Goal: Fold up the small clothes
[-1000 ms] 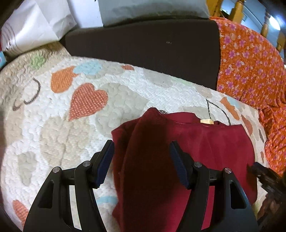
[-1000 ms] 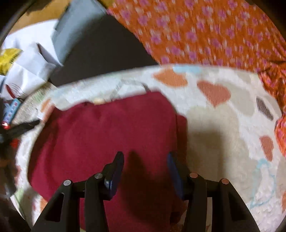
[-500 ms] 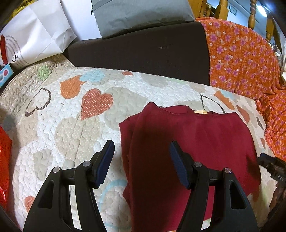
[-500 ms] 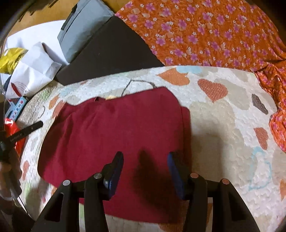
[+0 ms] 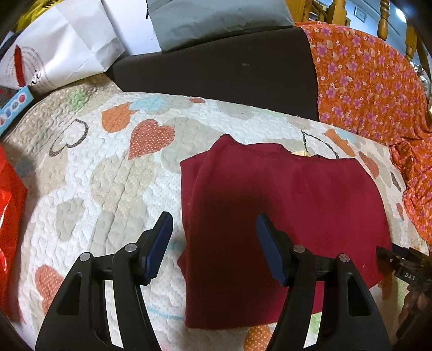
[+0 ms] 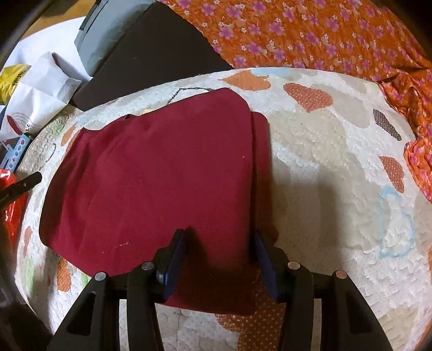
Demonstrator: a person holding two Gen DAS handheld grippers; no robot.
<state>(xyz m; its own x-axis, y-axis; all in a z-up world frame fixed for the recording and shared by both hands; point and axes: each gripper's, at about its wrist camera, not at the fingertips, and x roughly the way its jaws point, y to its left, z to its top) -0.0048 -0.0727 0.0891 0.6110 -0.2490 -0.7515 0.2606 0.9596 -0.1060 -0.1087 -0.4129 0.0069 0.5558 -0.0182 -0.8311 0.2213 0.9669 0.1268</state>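
1. Left wrist view: the left gripper (image 5: 214, 237) has its blue-padded fingers (image 5: 159, 243) spread wide with nothing clamped between them. It hangs over the left edge of the dark red garment (image 5: 283, 216).
2. That garment lies flat on the heart-patterned quilt (image 5: 108, 175), with its left side folded inward as a narrow strip. A pale label (image 5: 302, 153) shows at the neckline on the far edge.
3. At the right border of this view a black part of the other tool (image 5: 405, 267) sits beside the garment's right edge.
4. Farther out are a dark brown cushion (image 5: 229, 67), a grey pillow (image 5: 216, 19) above it, a white paper bag (image 5: 62, 48) to the left, something red and shiny (image 5: 10, 216) at the left edge, and orange flowered fabric (image 5: 364, 81) to the right.
5. Right wrist view: the right gripper (image 6: 220, 259) also stands open and empty-handed, with its fingers (image 6: 175, 259) over the garment's (image 6: 162, 175) near right corner, where the right side is folded in along a lengthwise crease.
6. Bare quilt (image 6: 337, 162) spreads to the right, bordered by the orange flowered fabric (image 6: 297, 35). The left gripper's black tip (image 6: 21, 186) shows at the left edge.
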